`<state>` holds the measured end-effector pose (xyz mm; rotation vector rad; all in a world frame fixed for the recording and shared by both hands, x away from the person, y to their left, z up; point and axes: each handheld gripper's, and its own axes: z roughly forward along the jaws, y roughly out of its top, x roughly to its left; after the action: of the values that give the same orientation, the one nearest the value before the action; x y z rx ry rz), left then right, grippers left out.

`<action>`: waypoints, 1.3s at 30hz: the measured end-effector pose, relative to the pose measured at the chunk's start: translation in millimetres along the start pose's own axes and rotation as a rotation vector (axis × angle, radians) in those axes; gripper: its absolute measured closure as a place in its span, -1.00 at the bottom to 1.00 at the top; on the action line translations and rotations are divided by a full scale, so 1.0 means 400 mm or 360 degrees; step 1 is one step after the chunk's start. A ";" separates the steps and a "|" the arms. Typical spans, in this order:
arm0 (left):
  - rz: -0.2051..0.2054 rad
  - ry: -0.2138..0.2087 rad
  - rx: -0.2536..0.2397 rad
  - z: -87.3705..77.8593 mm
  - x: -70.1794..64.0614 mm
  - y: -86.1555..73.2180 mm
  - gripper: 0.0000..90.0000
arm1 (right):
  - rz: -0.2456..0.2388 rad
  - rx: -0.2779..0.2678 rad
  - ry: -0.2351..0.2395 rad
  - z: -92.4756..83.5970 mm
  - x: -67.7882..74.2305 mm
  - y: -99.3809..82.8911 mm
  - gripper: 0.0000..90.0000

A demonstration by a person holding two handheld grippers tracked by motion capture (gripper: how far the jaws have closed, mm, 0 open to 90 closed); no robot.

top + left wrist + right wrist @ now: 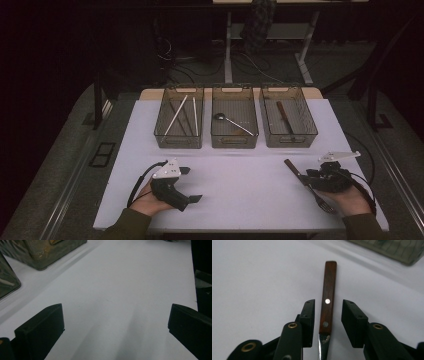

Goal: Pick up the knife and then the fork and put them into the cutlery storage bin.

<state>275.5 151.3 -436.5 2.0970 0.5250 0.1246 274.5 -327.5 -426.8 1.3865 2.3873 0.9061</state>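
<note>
The left claw (189, 184) rests low in the left hand (150, 199), jaws wide apart. The right claw (327, 315), in the right hand (347, 199), has jaws partly closed, pads touching nothing.

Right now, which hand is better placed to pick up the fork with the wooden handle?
Right. The right hand-held gripper already has the fork's handle between its pads, not yet pressed. The left hand-held gripper is open over bare table, far from it.

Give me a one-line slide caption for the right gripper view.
Right gripper straddling the wooden handle of a fork on the white table, jaws not yet touching it.
</note>
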 end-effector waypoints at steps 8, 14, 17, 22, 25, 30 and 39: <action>0.0005 0.0001 0.0005 0.000 -0.001 0.000 -1.00 | -0.0018 0.0101 -0.0003 0.014 0.000 -0.002 0.50; 0.0005 0.0001 0.0006 0.001 -0.001 0.000 -1.00 | -0.0042 0.0166 -0.0022 0.024 0.002 -0.003 0.54; 0.0004 0.0001 0.0008 0.001 -0.001 0.000 -1.00 | -0.0055 0.0178 -0.0025 0.025 0.003 -0.001 0.57; 0.0003 0.0002 0.0006 0.002 0.000 0.000 -1.00 | -0.0092 0.0232 -0.0038 0.028 0.010 0.008 0.64; 0.0000 0.0001 0.0006 0.003 -0.001 0.000 -1.00 | -0.0108 0.0286 -0.0033 0.032 0.009 0.020 0.64; -0.0007 -0.0001 0.0009 0.005 0.000 -0.001 -1.00 | -0.0101 0.0435 0.0005 0.041 0.002 0.052 0.64; -0.0009 0.0000 0.0015 0.006 0.000 -0.001 -1.00 | -0.0156 0.0741 -0.0013 0.071 0.011 0.112 0.64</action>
<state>276.2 149.6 -438.2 2.1045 0.5324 0.1192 317.3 -296.4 -421.0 1.3910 2.7455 0.3255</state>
